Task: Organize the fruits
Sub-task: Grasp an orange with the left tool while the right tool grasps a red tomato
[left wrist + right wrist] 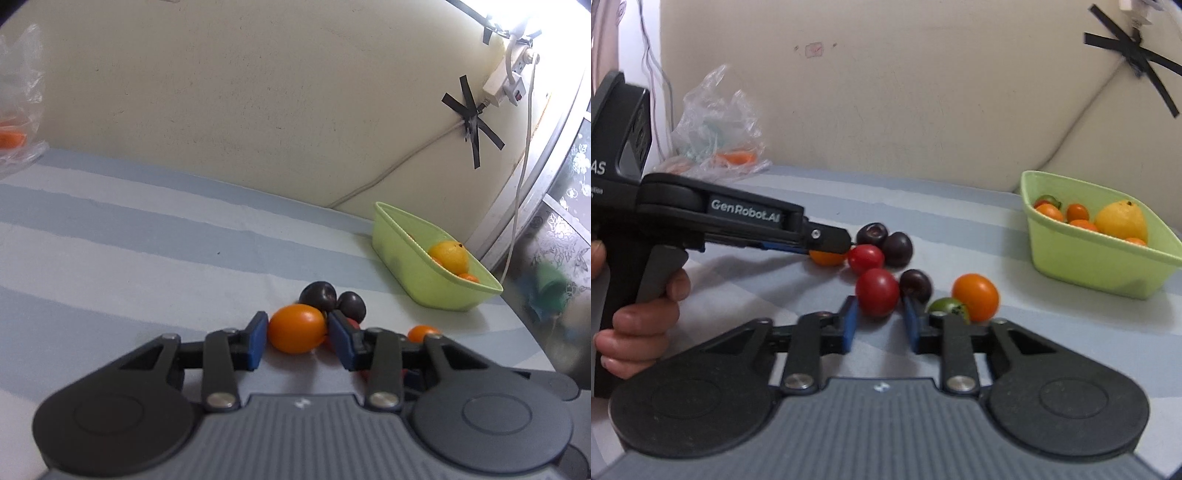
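Fruits lie heaped on the striped cloth: the left gripper is clamped on an orange tomato, and the right gripper pinches a red tomato. Dark plums touch both. Lifting may roll neighbours away from the green tub; hard squeezing may split skins.

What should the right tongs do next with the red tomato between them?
Probably lift the red tomato straight up a little. The right tongs look closed on it, and a dark fruit sits right beside it, so dragging sideways could roll that away. The green basket is the likely destination.
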`<action>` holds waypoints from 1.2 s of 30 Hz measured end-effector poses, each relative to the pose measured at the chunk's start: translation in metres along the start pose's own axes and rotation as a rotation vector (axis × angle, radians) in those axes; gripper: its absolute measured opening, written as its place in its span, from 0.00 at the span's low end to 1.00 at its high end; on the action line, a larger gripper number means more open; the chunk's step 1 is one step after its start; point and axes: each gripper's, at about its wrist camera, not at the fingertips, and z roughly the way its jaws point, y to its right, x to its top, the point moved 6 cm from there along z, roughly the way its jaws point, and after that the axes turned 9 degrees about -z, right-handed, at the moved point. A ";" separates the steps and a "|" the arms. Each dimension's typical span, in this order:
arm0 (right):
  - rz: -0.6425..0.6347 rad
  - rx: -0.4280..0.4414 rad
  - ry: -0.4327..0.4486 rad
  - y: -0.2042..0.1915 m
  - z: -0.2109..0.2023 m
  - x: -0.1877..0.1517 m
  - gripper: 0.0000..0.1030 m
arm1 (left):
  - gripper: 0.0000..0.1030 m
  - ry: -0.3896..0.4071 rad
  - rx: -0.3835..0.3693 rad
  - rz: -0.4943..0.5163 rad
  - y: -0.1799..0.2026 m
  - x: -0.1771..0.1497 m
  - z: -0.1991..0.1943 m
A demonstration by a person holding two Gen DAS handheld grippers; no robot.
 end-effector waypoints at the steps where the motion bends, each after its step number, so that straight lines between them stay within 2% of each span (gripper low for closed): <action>1: -0.009 -0.008 -0.005 -0.001 0.001 0.000 0.16 | 0.35 -0.002 -0.003 -0.009 0.000 -0.002 -0.003; 2: -0.012 -0.018 0.000 -0.002 -0.001 -0.001 0.02 | 0.35 -0.004 -0.007 -0.016 0.001 -0.005 -0.008; 7: 0.017 -0.004 0.015 -0.005 -0.020 -0.008 0.03 | 0.35 0.006 -0.006 0.008 0.003 -0.029 -0.043; 12: -0.034 -0.021 0.038 -0.007 -0.028 -0.002 0.07 | 0.35 0.037 0.004 0.010 0.002 -0.052 -0.073; 16: -0.034 0.008 0.056 0.000 -0.022 0.010 0.13 | 0.36 0.049 0.026 0.055 0.002 -0.067 -0.079; 18: -0.068 -0.014 0.055 -0.001 -0.014 0.012 0.22 | 0.36 0.064 0.031 0.075 0.003 -0.067 -0.081; 21: -0.116 -0.045 0.053 -0.003 -0.003 0.016 0.22 | 0.36 0.069 0.022 0.092 0.005 -0.067 -0.081; 26: -0.136 -0.042 0.043 -0.006 0.007 0.020 0.24 | 0.36 0.076 0.011 0.114 0.008 -0.069 -0.082; 29: -0.181 -0.061 0.041 -0.014 0.008 0.017 0.33 | 0.36 0.071 0.008 0.117 0.008 -0.069 -0.082; 34: -0.240 -0.096 0.022 -0.016 0.016 0.015 0.32 | 0.36 0.066 0.016 0.113 0.008 -0.069 -0.080; 36: -0.258 -0.115 0.020 -0.017 0.015 0.016 0.28 | 0.36 0.065 0.018 0.117 0.009 -0.069 -0.080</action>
